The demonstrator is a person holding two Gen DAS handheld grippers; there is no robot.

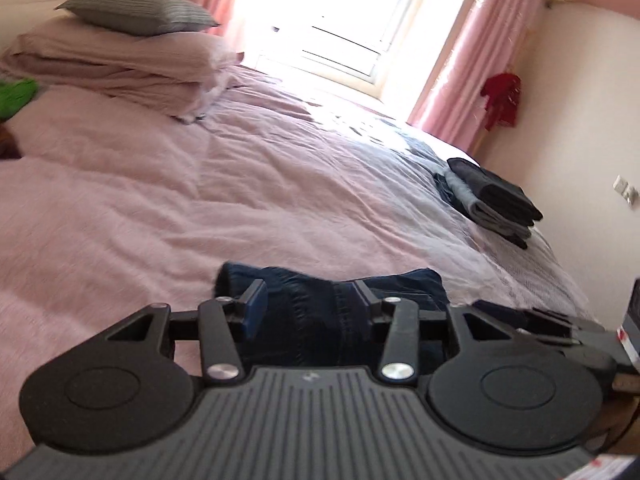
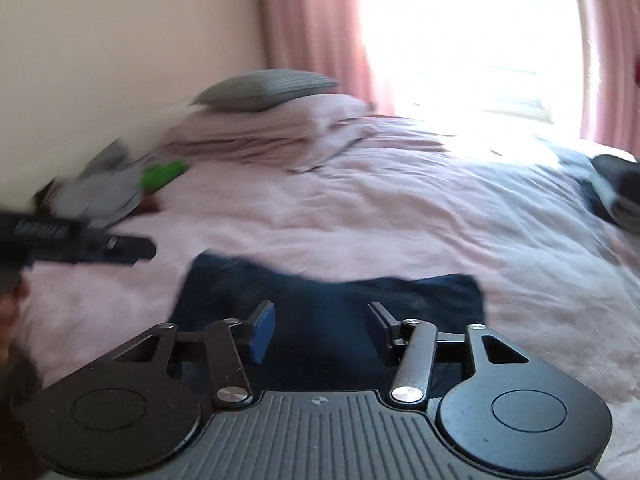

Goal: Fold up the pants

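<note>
Your dark blue pants (image 2: 328, 308) lie folded near the bed's (image 2: 360, 208) front edge, long axis running crosswise, directly ahead of your right tongs (image 2: 320, 334), both these and your left tongs (image 1: 310, 306) spread apart, gripping nothing.

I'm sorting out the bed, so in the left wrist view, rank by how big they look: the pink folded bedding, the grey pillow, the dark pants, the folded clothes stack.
1. pink folded bedding
2. dark pants, inflated by nearness
3. grey pillow
4. folded clothes stack, close to the pillow, unsure
</note>
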